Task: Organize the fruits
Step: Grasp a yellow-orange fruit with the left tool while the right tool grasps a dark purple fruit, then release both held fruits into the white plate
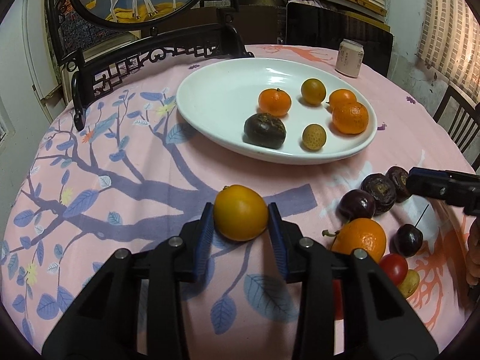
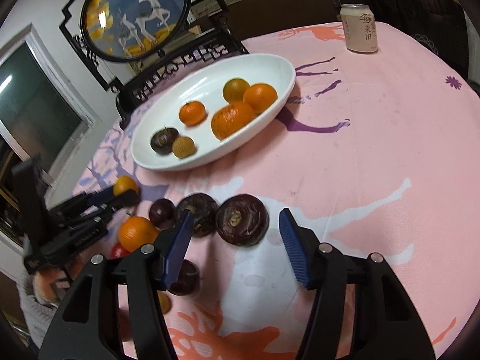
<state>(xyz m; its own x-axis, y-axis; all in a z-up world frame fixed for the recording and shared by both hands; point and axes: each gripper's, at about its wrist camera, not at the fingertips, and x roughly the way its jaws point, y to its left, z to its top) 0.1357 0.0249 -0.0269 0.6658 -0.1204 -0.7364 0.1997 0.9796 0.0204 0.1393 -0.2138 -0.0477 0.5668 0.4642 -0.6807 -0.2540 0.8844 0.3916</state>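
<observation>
Gripping a yellow fruit [image 1: 241, 213] at lower centre, left gripper [image 1: 241, 217]; only the right view shows right gripper [image 2: 235, 241] open before a dark fruit [image 2: 242, 220].

Between the white plate [image 1: 210, 96] and the near fruit cluster [image 1: 372, 192] runs a bare strip of bench [image 2: 375, 150], open to the right edge. The plate's left half is free. A carved dark stand [image 1: 144, 57] blocks the far left; a can [image 2: 358, 27] stands far right
</observation>
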